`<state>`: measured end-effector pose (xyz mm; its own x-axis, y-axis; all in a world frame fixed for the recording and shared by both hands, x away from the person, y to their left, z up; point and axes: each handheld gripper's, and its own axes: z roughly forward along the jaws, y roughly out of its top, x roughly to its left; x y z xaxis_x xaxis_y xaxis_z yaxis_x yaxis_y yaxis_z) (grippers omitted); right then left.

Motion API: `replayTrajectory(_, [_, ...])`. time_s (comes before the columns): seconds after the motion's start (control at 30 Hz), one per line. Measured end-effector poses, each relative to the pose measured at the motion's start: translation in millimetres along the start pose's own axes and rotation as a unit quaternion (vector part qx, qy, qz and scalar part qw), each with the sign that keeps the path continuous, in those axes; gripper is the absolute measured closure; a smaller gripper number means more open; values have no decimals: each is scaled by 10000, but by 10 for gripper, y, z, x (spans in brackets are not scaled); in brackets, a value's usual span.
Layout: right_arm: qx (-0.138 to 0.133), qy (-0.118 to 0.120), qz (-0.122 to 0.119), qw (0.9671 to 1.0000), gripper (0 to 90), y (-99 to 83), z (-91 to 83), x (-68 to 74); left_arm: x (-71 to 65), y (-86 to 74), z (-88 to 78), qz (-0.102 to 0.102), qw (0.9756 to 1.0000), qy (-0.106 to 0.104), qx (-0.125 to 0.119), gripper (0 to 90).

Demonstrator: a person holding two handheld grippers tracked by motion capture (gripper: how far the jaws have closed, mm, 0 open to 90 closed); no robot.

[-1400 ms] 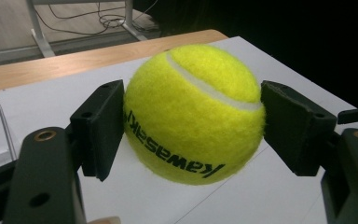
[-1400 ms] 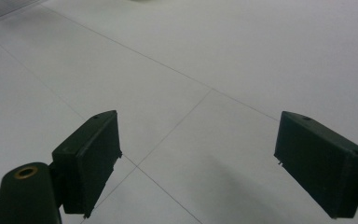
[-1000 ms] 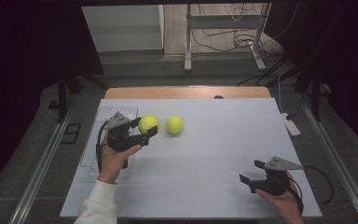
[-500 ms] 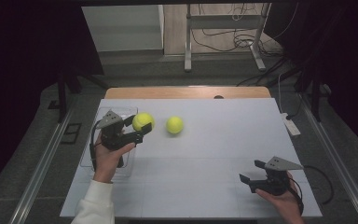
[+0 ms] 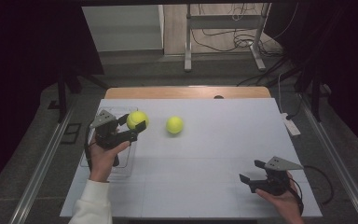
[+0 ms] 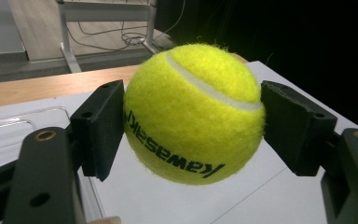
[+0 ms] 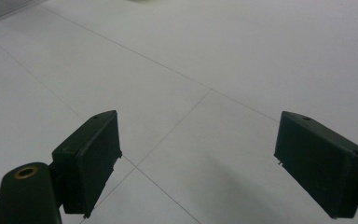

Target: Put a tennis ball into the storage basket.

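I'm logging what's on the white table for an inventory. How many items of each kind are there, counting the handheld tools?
Tennis balls: 2, a held ball in the left tool and a loose ball on the table.
Clear trays: 1, the clear tray at the table's left edge.
Handheld tools: 2, the left tool and the right tool.
Total: 5

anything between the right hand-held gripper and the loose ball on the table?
Nothing visible. Bare white table lies between the right hand-held gripper and the loose ball. The left hand-held gripper holds the other ball, off to the side.
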<state>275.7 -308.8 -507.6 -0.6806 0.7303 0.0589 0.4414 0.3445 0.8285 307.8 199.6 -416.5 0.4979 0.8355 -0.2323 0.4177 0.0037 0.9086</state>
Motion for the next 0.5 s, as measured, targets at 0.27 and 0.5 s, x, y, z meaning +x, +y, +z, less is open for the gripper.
replayTrajectory(0.27, [5,-4,-6,10000,144,2,1,4,64,-36,16,0,9998,210,35,265])
replayTrajectory(0.5, [1,5,3,10000,144,2,3,0,182,-74,11,-94,9991,397,63,265])
